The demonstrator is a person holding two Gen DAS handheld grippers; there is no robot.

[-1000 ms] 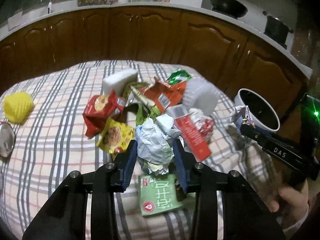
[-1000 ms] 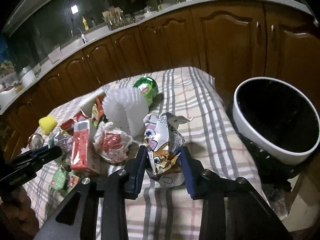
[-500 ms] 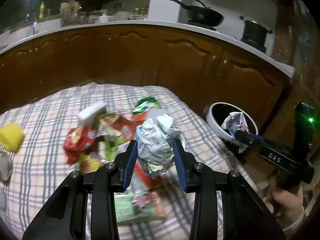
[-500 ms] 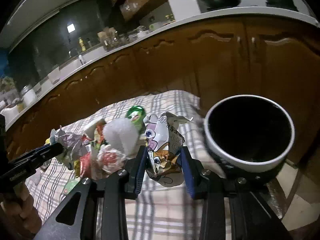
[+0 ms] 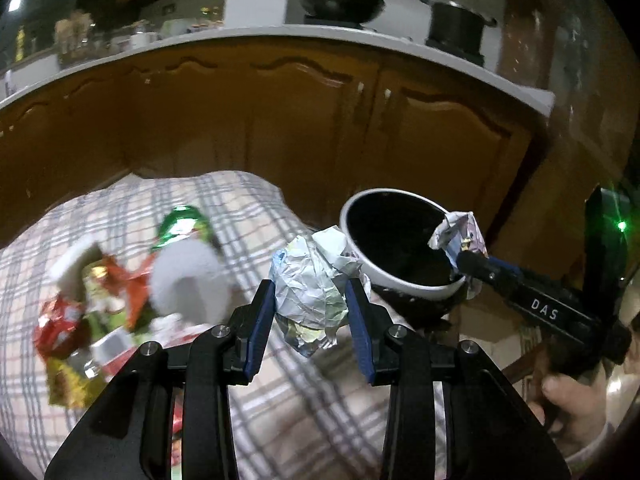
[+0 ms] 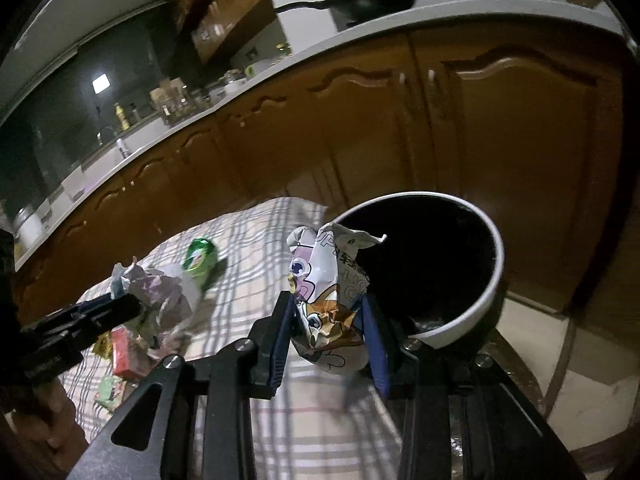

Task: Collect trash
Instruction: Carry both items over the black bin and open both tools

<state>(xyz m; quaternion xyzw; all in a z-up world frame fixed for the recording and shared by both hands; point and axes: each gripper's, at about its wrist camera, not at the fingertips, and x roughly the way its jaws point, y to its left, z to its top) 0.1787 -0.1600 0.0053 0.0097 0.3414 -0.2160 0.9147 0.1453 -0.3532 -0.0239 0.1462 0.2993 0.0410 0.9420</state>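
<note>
The left gripper (image 5: 312,304) has its blue-padded jaws clamped on a crumpled ball of pale, silvery-white paper (image 5: 310,288) with greenish creases, held clear of the grey-and-pink checked tablecloth (image 5: 256,216), just left of the round white-rimmed bin with a black liner (image 5: 370,268). The right gripper (image 6: 326,320) grips a crinkled white snack wrapper printed with cartoon animals (image 6: 326,280) — its torn top flares open against the near-left rim of the bin, which stands off the table's right edge. Further left on the cloth lies the rest of the litter: a green foil packet (image 5: 182,224), a white ribbed plastic cup (image 5: 186,284) and red and yellow wrappers (image 5: 64,332) — blurred.
</note>
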